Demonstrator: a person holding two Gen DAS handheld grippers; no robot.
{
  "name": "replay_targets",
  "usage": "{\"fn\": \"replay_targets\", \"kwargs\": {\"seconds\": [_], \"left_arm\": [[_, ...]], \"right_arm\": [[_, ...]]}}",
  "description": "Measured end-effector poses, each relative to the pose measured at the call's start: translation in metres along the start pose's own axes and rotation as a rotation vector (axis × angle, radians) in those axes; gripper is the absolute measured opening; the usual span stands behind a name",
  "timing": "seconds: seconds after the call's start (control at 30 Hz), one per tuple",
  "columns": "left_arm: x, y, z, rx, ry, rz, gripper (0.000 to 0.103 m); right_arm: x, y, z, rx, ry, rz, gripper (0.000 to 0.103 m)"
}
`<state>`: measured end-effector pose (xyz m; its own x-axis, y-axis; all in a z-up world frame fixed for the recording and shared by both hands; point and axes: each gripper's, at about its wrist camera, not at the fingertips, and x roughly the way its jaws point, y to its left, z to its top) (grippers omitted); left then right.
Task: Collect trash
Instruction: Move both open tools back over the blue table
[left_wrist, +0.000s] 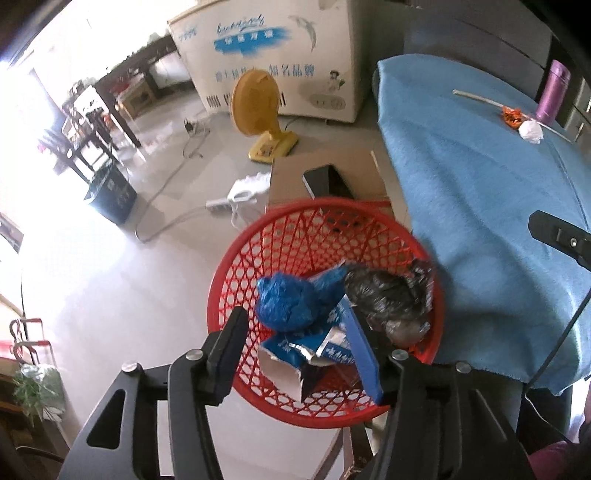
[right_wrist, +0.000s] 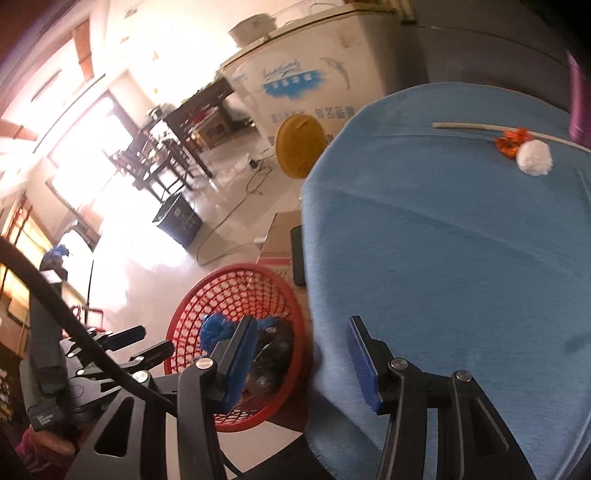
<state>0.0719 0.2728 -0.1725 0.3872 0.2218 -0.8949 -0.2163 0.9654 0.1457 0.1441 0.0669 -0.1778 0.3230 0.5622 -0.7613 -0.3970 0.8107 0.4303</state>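
Over the red basket (left_wrist: 325, 295) hangs the left gripper (left_wrist: 299, 350), jaws apart, gripping nothing; below lie a blue bag (left_wrist: 291, 302), a torn blue carton (left_wrist: 306, 347) and a dark crumpled wrapper (left_wrist: 388, 295). The right gripper (right_wrist: 295, 358), jaws parted and empty, hovers at the blue cloth's (right_wrist: 443, 240) edge; across it lie a white paper ball (right_wrist: 534, 158), an orange wrapper (right_wrist: 511, 142) and a pale stick (right_wrist: 472, 127).

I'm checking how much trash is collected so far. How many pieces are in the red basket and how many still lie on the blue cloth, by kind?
In the red basket:
Blue crumpled bag: 1
Dark crumpled bag: 1
Blue-and-white carton: 1
On the blue cloth:
White wad: 1
Orange wrapper: 1
White straw: 1
Total: 6
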Motion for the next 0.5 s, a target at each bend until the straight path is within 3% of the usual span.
{"fn": "replay_targets", "kwargs": {"seconds": [0.5], "left_arm": [[-0.029,-0.054,0.023,0.123,-0.119,0.012,0.061]], "right_arm": [[-0.043,-0.064,0.003,0.146,-0.107,-0.048,0.054]]}}
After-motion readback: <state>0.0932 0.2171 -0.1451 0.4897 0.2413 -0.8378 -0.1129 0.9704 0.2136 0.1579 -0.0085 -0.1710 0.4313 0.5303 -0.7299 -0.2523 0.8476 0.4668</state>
